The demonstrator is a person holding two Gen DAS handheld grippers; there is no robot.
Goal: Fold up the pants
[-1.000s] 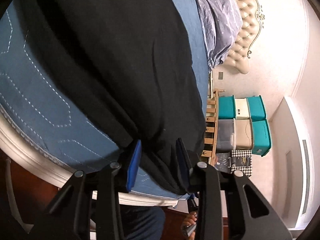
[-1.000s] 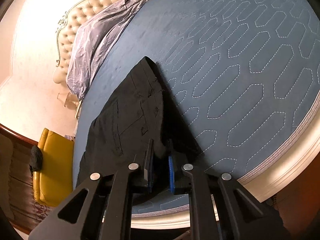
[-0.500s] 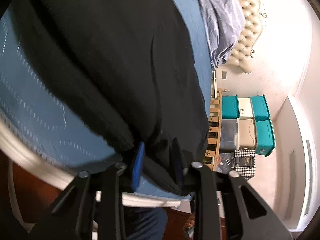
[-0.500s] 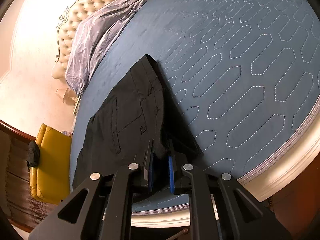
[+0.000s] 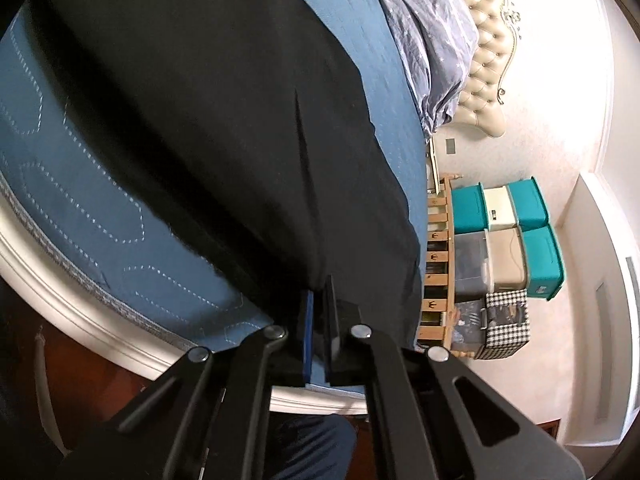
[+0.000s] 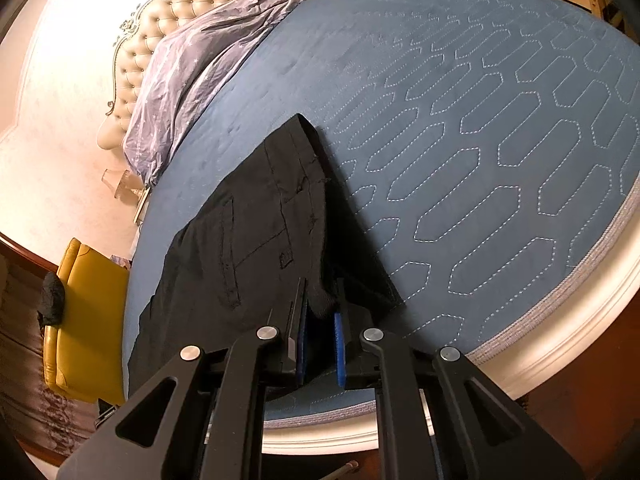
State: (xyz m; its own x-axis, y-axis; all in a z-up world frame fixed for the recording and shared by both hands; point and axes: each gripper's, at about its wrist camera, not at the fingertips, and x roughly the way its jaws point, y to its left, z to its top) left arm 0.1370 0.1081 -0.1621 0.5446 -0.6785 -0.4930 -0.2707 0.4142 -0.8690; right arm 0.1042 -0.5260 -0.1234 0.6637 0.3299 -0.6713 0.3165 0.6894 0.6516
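Observation:
Black pants (image 6: 256,232) lie on the blue quilted bed cover (image 6: 480,120), waistband end toward the bed's near rim. My right gripper (image 6: 320,312) is shut on a fold of the waistband edge, which bunches between its blue pads. In the left wrist view the pants (image 5: 224,120) fill most of the frame as a dark sheet over the bed cover (image 5: 80,208). My left gripper (image 5: 318,304) is shut on the pants' near edge, its fingers almost touching with cloth pinched between them.
A purple star-print duvet (image 6: 192,72) is heaped by the tufted headboard (image 6: 200,4). The bed's white rim (image 6: 560,340) curves below the grippers. A yellow chair (image 6: 84,312) stands left of the bed. Teal and beige storage boxes (image 5: 508,240) and a wooden rack (image 5: 438,264) stand by the wall.
My left gripper's fingers were apart around the pants' edge and have closed onto the cloth. The right gripper has kept its hold and shifted only slightly.

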